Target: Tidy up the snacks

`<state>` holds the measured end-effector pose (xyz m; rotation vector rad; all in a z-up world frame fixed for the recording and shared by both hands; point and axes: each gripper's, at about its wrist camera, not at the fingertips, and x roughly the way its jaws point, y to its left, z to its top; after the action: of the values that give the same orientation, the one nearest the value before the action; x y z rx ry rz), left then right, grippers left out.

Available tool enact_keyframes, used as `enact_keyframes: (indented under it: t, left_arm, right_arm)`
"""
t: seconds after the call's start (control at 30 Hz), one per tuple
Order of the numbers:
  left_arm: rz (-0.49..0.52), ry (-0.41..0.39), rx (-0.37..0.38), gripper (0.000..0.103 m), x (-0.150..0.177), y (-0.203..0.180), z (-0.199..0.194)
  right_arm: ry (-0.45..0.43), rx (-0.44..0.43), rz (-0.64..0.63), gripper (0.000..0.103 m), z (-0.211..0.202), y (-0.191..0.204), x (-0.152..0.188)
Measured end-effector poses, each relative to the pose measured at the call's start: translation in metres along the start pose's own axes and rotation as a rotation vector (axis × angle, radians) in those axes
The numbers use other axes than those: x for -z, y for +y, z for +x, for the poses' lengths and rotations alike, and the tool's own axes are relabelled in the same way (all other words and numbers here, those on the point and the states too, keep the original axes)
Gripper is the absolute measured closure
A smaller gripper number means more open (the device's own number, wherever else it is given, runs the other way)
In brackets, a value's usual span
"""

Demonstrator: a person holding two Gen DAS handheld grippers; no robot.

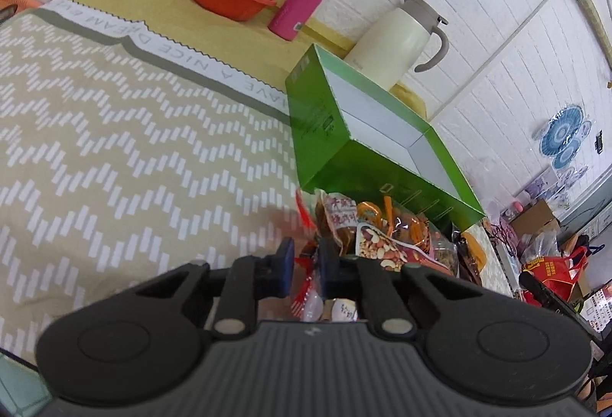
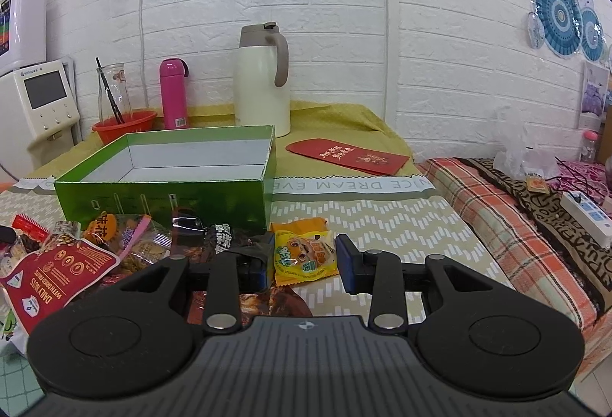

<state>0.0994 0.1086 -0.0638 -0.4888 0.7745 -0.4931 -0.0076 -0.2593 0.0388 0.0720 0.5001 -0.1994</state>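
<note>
An empty green box with a white inside stands on the patterned cloth; it also shows in the right wrist view. A pile of snack packets lies in front of it. My left gripper is nearly shut on a red and white snack packet at the pile's left edge. In the right wrist view the pile lies at the left. My right gripper is open around a yellow snack packet that lies on the cloth.
A cream thermos jug, a pink flask, an orange bowl and a glass bottle stand behind the box. A red envelope lies at the right. A bed with a power strip is at the far right.
</note>
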Motion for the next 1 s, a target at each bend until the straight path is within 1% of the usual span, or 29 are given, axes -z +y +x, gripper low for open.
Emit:
enact_keyframes:
  t: [0.03,0.17,0.27,0.37,0.47,0.57,0.6,0.63,0.77,0.8,0.9,0.93,1.0]
  left_arm:
    - [-0.014,-0.008,0.009,0.098,0.002,0.001,-0.003]
    - [0.001,-0.071,0.034,0.099,0.009,-0.004,-0.027]
    - [0.021,-0.092,0.011,0.099,0.010,-0.004,-0.037]
    - [-0.015,-0.090,0.004,0.100,0.010,0.007,-0.040]
    - [-0.059,-0.114,0.010,0.100,0.010,0.016,-0.047]
    - [-0.070,-0.120,0.020,0.100,0.008,0.017,-0.052]
    - [-0.065,-0.123,0.028,0.100,0.007,0.016,-0.053]
    - [-0.064,-0.130,0.044,0.103,0.006,0.014,-0.055]
    - [-0.030,-0.164,0.094,0.103,-0.004,-0.001,-0.065]
    - [-0.022,-0.163,0.094,0.103,-0.006,-0.004,-0.066]
    - [0.024,-0.134,0.063,0.103,-0.007,-0.012,-0.061]
    - [0.039,-0.116,0.058,0.103,-0.005,-0.012,-0.060]
    - [0.098,-0.053,0.027,0.103,0.001,-0.016,-0.057]
  right_arm:
    - [-0.005,-0.003,-0.002,0.044,-0.002,0.001,0.000]
    - [-0.015,-0.013,-0.015,0.044,-0.006,0.007,-0.001]
    - [-0.017,-0.029,-0.027,0.044,-0.007,0.013,-0.002]
    - [-0.018,-0.040,-0.028,0.044,-0.006,0.018,-0.002]
    - [-0.020,-0.048,-0.027,0.044,-0.008,0.021,-0.001]
    - [-0.012,-0.051,-0.045,0.044,-0.008,0.026,-0.001]
    - [-0.010,-0.053,-0.051,0.044,-0.008,0.027,-0.001]
    - [-0.011,-0.057,-0.055,0.044,-0.008,0.029,-0.002]
    - [-0.022,-0.077,-0.072,0.044,-0.013,0.035,-0.005]
    - [-0.025,-0.084,-0.074,0.044,-0.014,0.036,-0.006]
    - [-0.033,-0.107,-0.079,0.044,-0.017,0.041,-0.007]
    - [-0.036,-0.110,-0.082,0.044,-0.018,0.043,-0.007]
    - [-0.036,-0.125,-0.083,0.044,-0.020,0.046,-0.007]
